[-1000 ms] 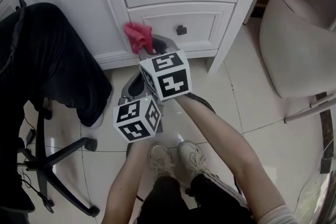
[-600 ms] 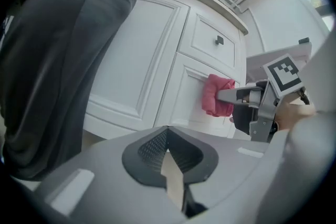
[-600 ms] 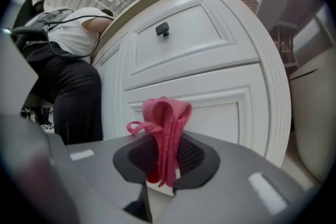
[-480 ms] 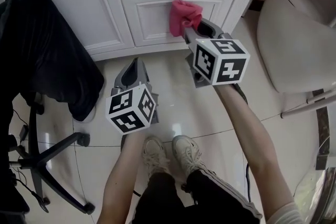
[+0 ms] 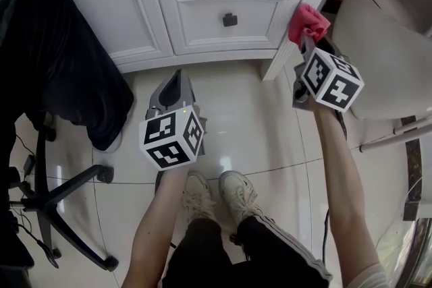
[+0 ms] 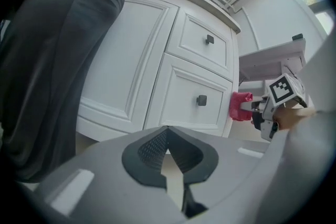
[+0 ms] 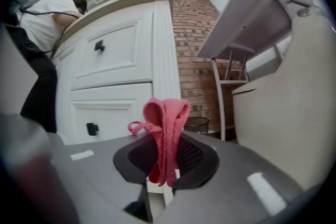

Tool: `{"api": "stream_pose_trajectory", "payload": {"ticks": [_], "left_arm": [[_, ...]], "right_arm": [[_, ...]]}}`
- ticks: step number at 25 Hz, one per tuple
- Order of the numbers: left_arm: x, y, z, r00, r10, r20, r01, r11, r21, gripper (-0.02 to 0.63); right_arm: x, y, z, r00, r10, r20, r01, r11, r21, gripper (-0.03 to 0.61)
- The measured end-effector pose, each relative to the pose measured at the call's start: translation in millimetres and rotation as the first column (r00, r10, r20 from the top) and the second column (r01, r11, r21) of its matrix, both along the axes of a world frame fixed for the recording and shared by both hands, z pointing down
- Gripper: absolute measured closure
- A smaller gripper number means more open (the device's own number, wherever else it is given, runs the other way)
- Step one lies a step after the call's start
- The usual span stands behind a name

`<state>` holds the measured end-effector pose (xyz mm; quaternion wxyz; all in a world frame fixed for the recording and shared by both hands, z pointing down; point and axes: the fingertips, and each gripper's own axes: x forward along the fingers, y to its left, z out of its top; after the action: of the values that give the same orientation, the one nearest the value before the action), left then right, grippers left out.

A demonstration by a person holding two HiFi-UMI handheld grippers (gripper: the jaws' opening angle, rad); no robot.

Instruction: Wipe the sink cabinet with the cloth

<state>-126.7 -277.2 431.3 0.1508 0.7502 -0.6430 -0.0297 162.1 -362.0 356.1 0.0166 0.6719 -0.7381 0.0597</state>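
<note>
The white sink cabinet (image 5: 202, 17) stands ahead, with its lower drawer and a dark knob (image 5: 230, 19). My right gripper (image 5: 305, 44) is shut on a pink cloth (image 5: 308, 22), which sits at the cabinet's right corner post (image 5: 297, 17). In the right gripper view the cloth (image 7: 166, 136) is bunched between the jaws, beside the cabinet's corner (image 7: 164, 55). My left gripper (image 5: 174, 88) hangs low over the floor, short of the cabinet, with its jaws together and nothing in them. The left gripper view shows the cabinet (image 6: 173, 86) and the cloth (image 6: 240, 106) at the corner.
A person in dark trousers (image 5: 61, 57) stands at the cabinet's left. An office chair base (image 5: 61, 206) is at lower left. A white toilet (image 5: 385, 57) lies to the right, with a brick wall (image 7: 191, 50) and a small bin (image 7: 197, 124) beyond the corner. My own feet (image 5: 216, 192) are on the tiled floor.
My right gripper has carried the cloth rightward across the lower drawer front to the cabinet's right corner. The left gripper has hardly moved.
</note>
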Motion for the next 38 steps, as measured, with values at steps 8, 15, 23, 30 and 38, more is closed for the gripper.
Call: {"api": "stream_pose_trajectory", "payload": {"ticks": [8,15,23,30,38], "left_arm": [[-45,14,12,0.994,-0.106,-0.007,0.106,0.994,-0.004,0.600],[-59,6,33,0.994,-0.112,0.013,0.113,0.993,-0.044,0.600],[-32,3,37,0.997,-0.074,-0.014,0.073,0.996,-0.053,0.600],[-12,3,-15,0.998,-0.048,0.035,0.048,0.999,0.006,0.600],[19,71,-203,0.997,0.021,0.075,-0.034,0.983,0.182,0.600]], "right_arm": [[-244,49,62,0.873,-0.488,-0.009,0.488,0.872,-0.032,0.517],[-262,3,91,0.879,-0.475,-0.036,0.472,0.879,-0.060,0.517],[-32,-16,92,0.999,-0.034,0.029,0.036,0.998,-0.058,0.518],[-18,5,68,0.998,-0.067,0.009,0.067,0.997,-0.038,0.518],[-80,122,-94,0.967,-0.232,0.103,0.226,0.972,0.061,0.517]]}}
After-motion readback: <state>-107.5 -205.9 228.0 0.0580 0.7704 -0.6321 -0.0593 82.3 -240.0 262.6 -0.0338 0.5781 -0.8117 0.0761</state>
